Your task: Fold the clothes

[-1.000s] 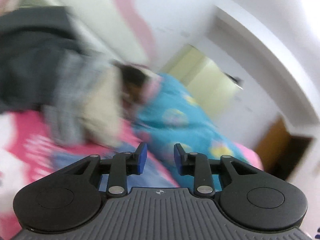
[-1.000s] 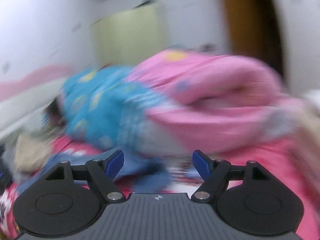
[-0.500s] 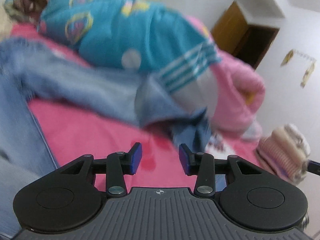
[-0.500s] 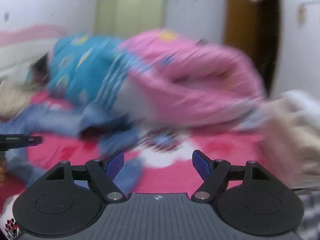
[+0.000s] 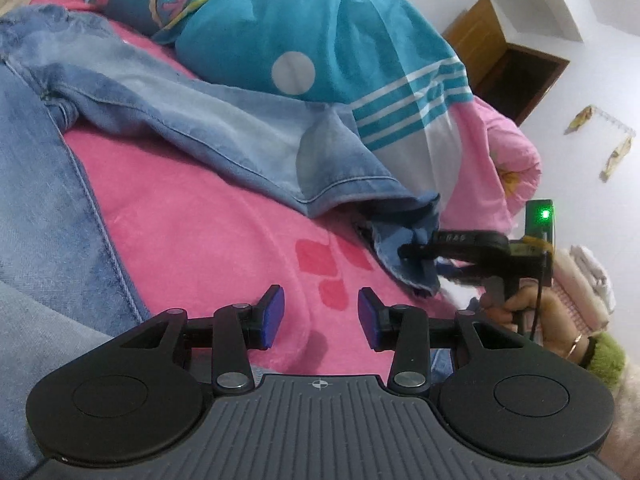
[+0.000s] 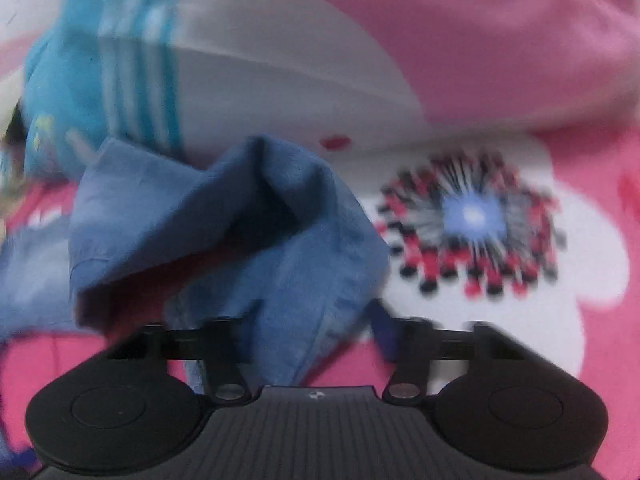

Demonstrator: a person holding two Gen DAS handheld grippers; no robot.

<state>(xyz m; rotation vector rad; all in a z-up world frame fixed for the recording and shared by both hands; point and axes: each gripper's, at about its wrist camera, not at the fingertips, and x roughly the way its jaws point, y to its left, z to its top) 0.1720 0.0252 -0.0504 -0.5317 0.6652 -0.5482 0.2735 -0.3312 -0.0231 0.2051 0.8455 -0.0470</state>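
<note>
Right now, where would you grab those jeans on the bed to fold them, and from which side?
Probably at the leg hem, coming in low from the foot end. The jeans lie flat on the pink blanket, but that cuff is lifted and bunched, giving an edge to pinch. The right tool is already closing there, denim between its fingers.

Home bedroom: pink bedsheet (image 5: 208, 240), rolled quilt (image 5: 312, 28) (floral), wooden door (image 5: 480, 36).

Right wrist view blurred throughout. Jeans (image 6: 224, 240) cuff covers the right gripper (image 6: 316, 332) left finger; whether its closing pads press the denim cannot be told. In the left wrist view, jeans run off the left edge; quilt (image 5: 304, 28) cut off at top.
</note>
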